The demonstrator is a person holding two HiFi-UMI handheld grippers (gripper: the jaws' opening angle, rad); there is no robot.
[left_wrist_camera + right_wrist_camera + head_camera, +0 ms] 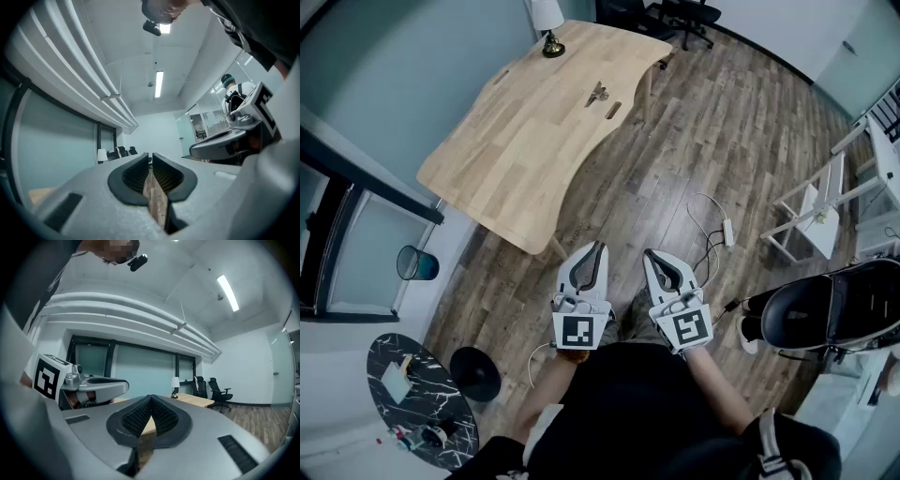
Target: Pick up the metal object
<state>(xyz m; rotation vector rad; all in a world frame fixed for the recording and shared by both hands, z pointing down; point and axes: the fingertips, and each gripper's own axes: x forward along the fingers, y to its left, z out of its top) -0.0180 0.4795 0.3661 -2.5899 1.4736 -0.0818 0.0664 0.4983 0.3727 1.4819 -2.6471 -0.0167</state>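
The small silver metal object lies on the pale wooden table, well ahead of both pairs of fingers. Its long axis points away from them, slightly rightward. The left gripper and the right gripper are both closed and hold nothing.

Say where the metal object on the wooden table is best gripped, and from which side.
Probably across its slim middle, coming down from above. The metal object lies flat on the wooden table, clear of the small dark piece beside it, so its top is free. Finer shape is too small to tell.
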